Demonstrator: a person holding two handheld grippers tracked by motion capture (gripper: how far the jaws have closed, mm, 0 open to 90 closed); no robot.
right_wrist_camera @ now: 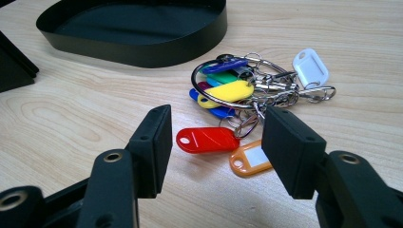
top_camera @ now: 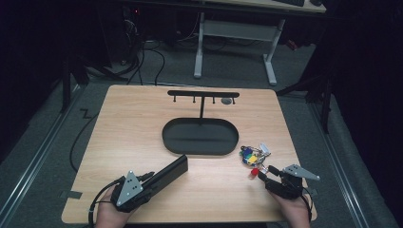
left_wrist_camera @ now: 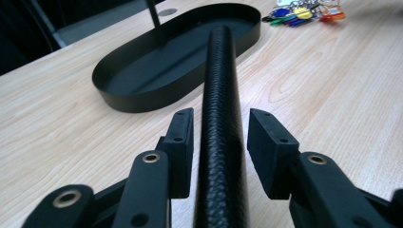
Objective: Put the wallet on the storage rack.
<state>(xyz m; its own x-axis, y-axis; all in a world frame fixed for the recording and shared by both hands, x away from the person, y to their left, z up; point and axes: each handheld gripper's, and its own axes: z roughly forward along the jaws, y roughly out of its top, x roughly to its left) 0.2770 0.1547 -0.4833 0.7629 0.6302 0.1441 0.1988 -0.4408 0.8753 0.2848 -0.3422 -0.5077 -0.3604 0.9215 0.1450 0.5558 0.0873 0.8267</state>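
Both hands enter the high view from the bottom edge, cut off at the wrists. At the left, the left gripper (top_camera: 142, 183) lies low on the wooden table (top_camera: 133, 123) with a long black case (top_camera: 167, 172) (a flat box with a leather-like grain, maybe for glasses, I cannot tell) running away from it toward the tray. From the left gripper view, the case (left_wrist_camera: 221, 95) passes between the two black jaws; a small gap shows on each side, so the pads stand apart and do not press it. Its near end is cut off by the bottom of this view, and its far end reaches the wall of the black oval tray (left_wrist_camera: 142, 97).

At the right, the right gripper (top_camera: 266, 175) points at a bunch of keys with coloured tags (top_camera: 253, 156), just beside the tray's right end. From the right gripper view its jaws stand open with nothing held; a red tag (right_wrist_camera: 206, 139) lies on the wood between them, and an orange tag (right_wrist_camera: 249, 160) is partly hidden behind the right pad.

Behind the tray rises a thin black hook stand (top_camera: 203, 94); the small round thing at its right end is too dim to name.
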